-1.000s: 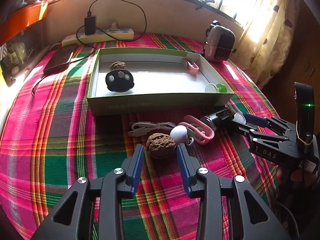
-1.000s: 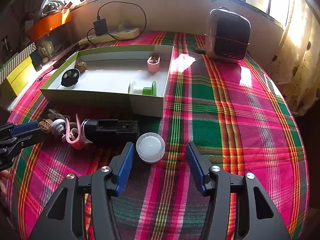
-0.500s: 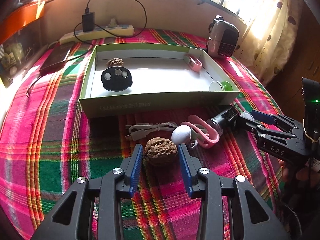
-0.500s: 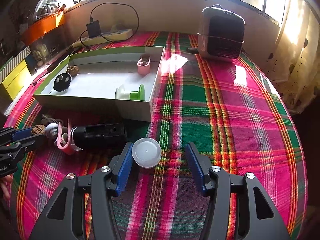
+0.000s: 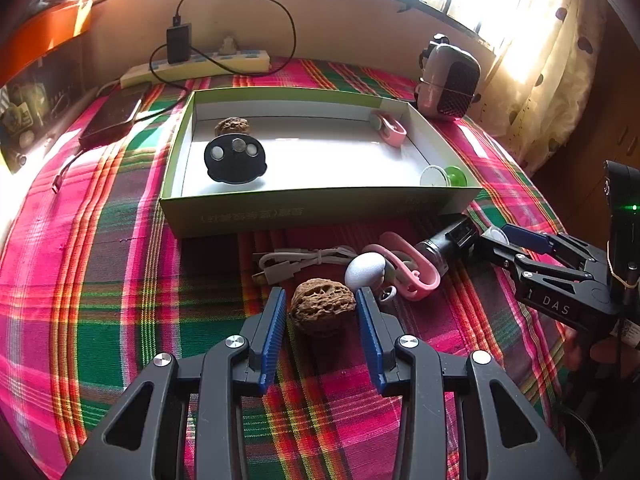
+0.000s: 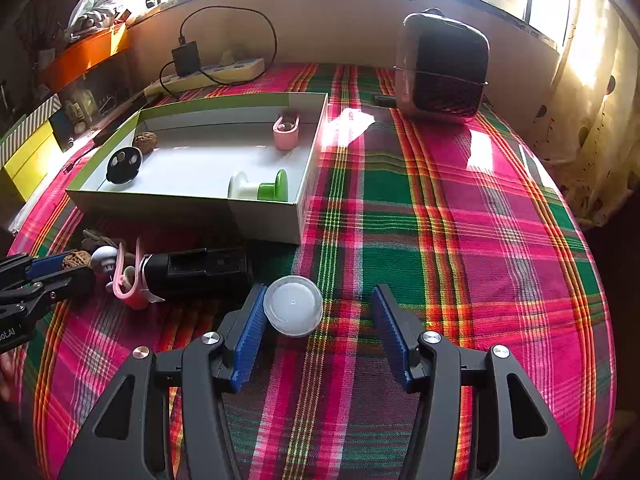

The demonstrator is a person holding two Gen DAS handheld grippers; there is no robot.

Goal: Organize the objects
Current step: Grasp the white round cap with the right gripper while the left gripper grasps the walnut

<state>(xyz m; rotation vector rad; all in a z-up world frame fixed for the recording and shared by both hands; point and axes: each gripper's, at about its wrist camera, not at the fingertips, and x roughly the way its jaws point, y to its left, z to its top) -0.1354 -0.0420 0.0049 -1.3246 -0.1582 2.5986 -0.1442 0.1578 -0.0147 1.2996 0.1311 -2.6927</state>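
A brown walnut (image 5: 323, 307) lies on the plaid cloth between the open fingers of my left gripper (image 5: 322, 300), with small gaps at both sides. Behind it lie a white ball (image 5: 365, 271), a pink clip (image 5: 412, 267), a white cable (image 5: 298, 262) and a black cylinder (image 5: 448, 242). My right gripper (image 6: 318, 306) is open around a white round lid (image 6: 293, 305), which touches its left finger. The green-rimmed box (image 5: 304, 210) holds a walnut (image 5: 232, 126), a black disc (image 5: 235, 159), a pink clip (image 5: 388, 128) and a white-green spool (image 5: 444, 177).
A small heater (image 6: 442, 70) stands at the back right. A power strip (image 5: 200, 66) with a charger and a dark phone (image 5: 114, 114) lie at the back left. The right gripper (image 5: 516, 246) shows at the right edge of the left wrist view.
My left gripper has moved forward so the walnut sits deeper between its fingers. My right gripper has shifted right and forward around the lid, which now touches its left finger.
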